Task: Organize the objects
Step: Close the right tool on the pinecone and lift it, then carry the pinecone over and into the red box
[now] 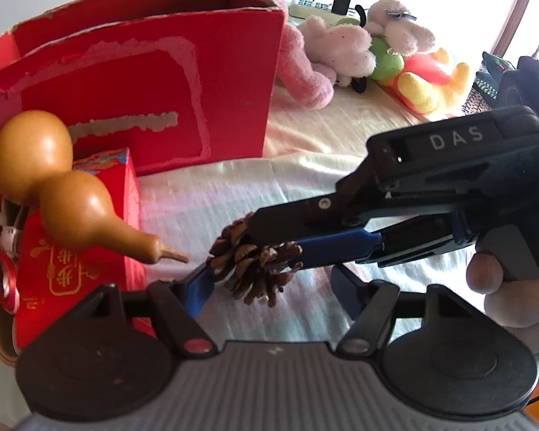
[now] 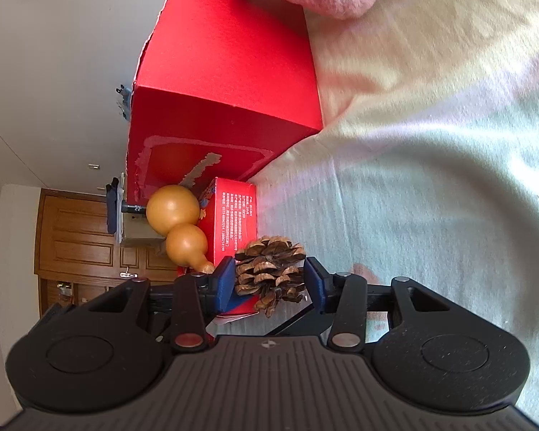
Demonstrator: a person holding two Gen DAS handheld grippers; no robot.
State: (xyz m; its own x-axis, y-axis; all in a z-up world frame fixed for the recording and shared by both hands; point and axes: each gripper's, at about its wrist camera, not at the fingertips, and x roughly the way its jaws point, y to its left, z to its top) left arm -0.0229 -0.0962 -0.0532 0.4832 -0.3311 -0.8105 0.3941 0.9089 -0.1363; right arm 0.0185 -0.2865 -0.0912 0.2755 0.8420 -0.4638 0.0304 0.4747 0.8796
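Right gripper (image 2: 269, 280) clamped on pine cone (image 2: 269, 273); left gripper (image 1: 269, 287) spread apart, empty. Risk: brittle scales crumble or slip; swing may topple gourd (image 1: 61, 186) off small red box (image 1: 72, 269)

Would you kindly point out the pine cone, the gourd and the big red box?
pine cone (image 2: 269, 273), right wrist view, middle scales.
gourd (image 1: 32, 154), left wrist view, larger bulb.
big red box (image 1: 230, 82), left wrist view, front wall.

The right gripper (image 1: 255, 251) reaches in from the right, rolled onto its side, its blue pads (image 2: 226, 282) pressed against a pine cone (image 2: 269, 273) from both sides. A hand (image 1: 514, 287) grips its handle at the near right. The left gripper (image 1: 269, 287) sits near, jaws spread wide, holding nothing.
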